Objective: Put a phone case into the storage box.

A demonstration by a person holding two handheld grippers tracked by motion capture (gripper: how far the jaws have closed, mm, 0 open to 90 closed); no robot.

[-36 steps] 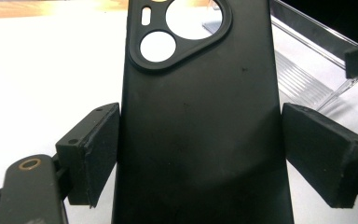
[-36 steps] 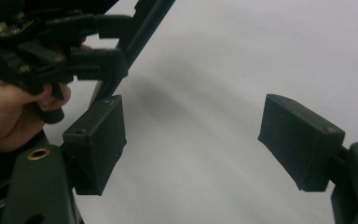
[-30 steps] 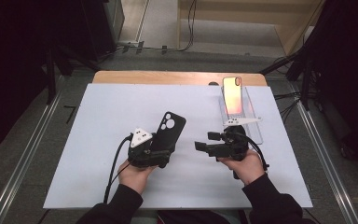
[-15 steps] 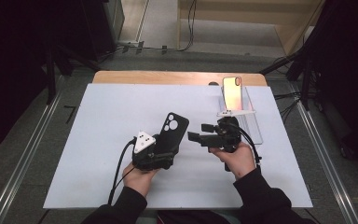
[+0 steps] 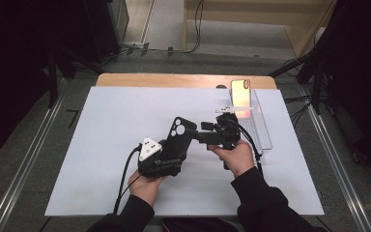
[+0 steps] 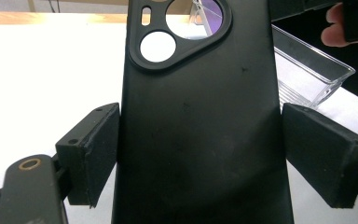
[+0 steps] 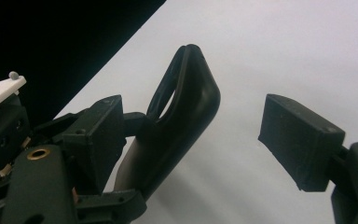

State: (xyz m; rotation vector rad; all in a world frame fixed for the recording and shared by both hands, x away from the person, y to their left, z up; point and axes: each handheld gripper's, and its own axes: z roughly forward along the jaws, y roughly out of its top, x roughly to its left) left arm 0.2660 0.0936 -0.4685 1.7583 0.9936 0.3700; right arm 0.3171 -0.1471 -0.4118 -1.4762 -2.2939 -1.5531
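On the matte white table [image 5: 101, 145], left gripper [image 5: 166, 157] fingers clamp a smooth black phone case [image 5: 178, 137]; right gripper [image 5: 204, 137] fingers gape.

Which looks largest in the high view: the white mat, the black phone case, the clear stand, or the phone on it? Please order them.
1. White mat
2. Clear stand
3. Black phone case and phone: they look about alike, and the left gripper covers the case's lower end, so these two stay unranked.
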